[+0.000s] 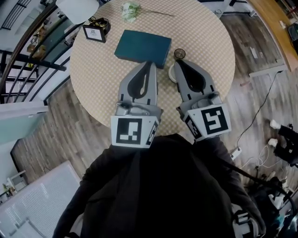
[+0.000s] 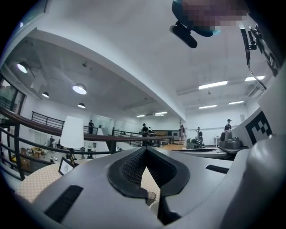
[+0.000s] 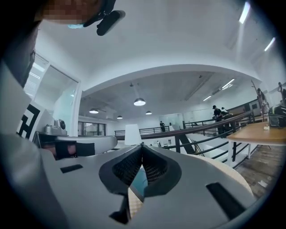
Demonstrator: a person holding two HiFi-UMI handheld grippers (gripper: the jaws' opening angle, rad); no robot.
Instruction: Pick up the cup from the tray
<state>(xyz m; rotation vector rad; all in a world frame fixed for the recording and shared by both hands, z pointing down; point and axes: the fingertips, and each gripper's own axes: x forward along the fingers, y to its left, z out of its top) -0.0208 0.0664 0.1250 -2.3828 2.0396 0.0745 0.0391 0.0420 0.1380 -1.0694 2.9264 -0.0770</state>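
A teal rectangular tray (image 1: 142, 48) lies flat on the round table (image 1: 93, 83). A small dark cup (image 1: 179, 53) stands on the tabletop just off the tray's right corner, not on it. My left gripper (image 1: 150, 63) hovers at the tray's near edge, jaws shut and empty. My right gripper (image 1: 179, 62) is just short of the cup, also shut and empty. Through the shut jaws of the left gripper (image 2: 146, 149) the cup (image 2: 151, 197) shows low down. The right gripper (image 3: 142, 146) frames a strip of the tray (image 3: 139, 179).
A white round object (image 1: 172, 73) sits half hidden under the right gripper. At the table's far side are a small framed sign (image 1: 94, 32), a white lampshade (image 1: 77, 9) and a pale flower sprig (image 1: 131, 10). Railings (image 1: 23, 69) stand to the left, and cables (image 1: 260, 121) lie on the floor to the right.
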